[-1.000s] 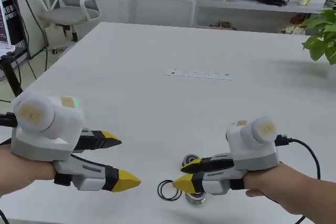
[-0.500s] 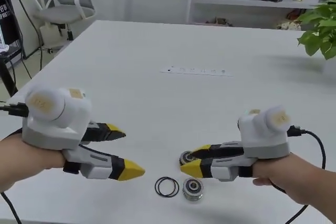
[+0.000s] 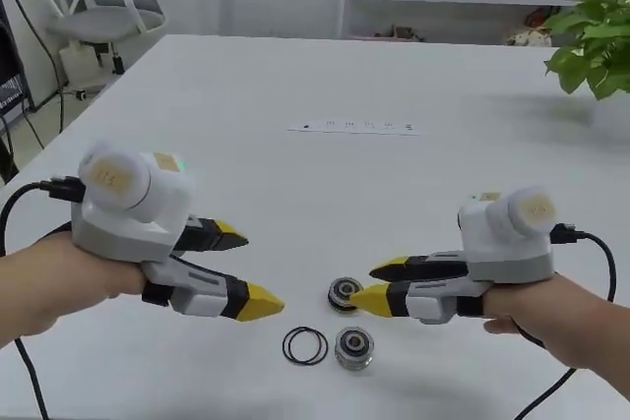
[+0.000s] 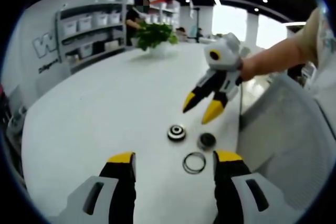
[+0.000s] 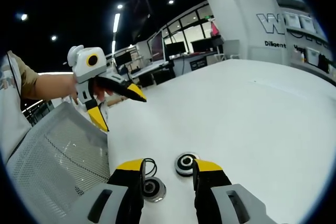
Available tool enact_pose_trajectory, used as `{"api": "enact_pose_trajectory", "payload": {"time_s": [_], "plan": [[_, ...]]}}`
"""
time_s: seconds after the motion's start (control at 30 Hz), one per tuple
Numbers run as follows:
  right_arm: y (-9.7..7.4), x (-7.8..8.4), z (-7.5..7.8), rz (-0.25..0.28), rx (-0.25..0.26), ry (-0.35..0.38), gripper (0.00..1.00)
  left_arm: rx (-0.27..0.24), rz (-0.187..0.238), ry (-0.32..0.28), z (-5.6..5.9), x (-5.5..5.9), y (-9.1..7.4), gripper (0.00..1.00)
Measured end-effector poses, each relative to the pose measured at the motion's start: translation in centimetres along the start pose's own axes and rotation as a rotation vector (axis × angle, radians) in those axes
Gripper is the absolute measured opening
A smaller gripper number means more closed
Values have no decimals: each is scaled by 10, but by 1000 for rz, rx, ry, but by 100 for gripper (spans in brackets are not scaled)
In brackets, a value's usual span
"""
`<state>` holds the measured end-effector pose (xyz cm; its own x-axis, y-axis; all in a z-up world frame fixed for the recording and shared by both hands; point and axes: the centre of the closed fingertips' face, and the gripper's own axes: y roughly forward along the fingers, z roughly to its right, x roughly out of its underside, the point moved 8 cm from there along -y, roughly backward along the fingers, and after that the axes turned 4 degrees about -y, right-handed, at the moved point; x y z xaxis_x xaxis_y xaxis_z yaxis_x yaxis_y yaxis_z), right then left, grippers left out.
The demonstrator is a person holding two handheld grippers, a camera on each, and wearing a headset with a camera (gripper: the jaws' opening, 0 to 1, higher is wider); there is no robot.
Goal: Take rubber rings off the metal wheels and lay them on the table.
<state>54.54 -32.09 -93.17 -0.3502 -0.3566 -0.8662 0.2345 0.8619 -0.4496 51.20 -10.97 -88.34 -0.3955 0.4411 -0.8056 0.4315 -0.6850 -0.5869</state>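
Currently the white desk carries all the parts close to its near edge. The left gripper hovers on the left-edge side of them, jaws well apart and empty. The right gripper hovers on the right-edge side, jaws apart and empty, its tips just beside the far metal wheel, which has a dark rim. The near metal wheel lies flat. Two black rubber rings lie overlapping on the desk, just beside the near metal wheel.

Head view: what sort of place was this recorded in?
Probably an office or lab workspace: a large white table, an office chair beside it, shelves of storage bins along a wall, and monitors on desks.
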Motion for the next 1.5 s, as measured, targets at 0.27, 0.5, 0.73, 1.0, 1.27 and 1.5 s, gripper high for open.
{"api": "enact_pose_trajectory", "payload": {"time_s": [0.27,0.5,0.73,1.0,1.27,1.5], "plan": [[-1,3,7,-4,16,0,35,13,-10,17,-1,-7,14,59],[-3,6,14,-6,27,4,35,24,-15,32,-3,-16,28,58],[-5,9,18,-9,31,9,35,44,-24,42,-5,-22,45,57],[-4,15,24,-18,38,10,34,65,-44,56,-4,-26,66,56],[0,20,29,-33,40,4,33,78,-71,60,-10,-21,82,53],[7,24,30,-44,35,-10,31,85,-88,75,-12,-17,91,50]]}}
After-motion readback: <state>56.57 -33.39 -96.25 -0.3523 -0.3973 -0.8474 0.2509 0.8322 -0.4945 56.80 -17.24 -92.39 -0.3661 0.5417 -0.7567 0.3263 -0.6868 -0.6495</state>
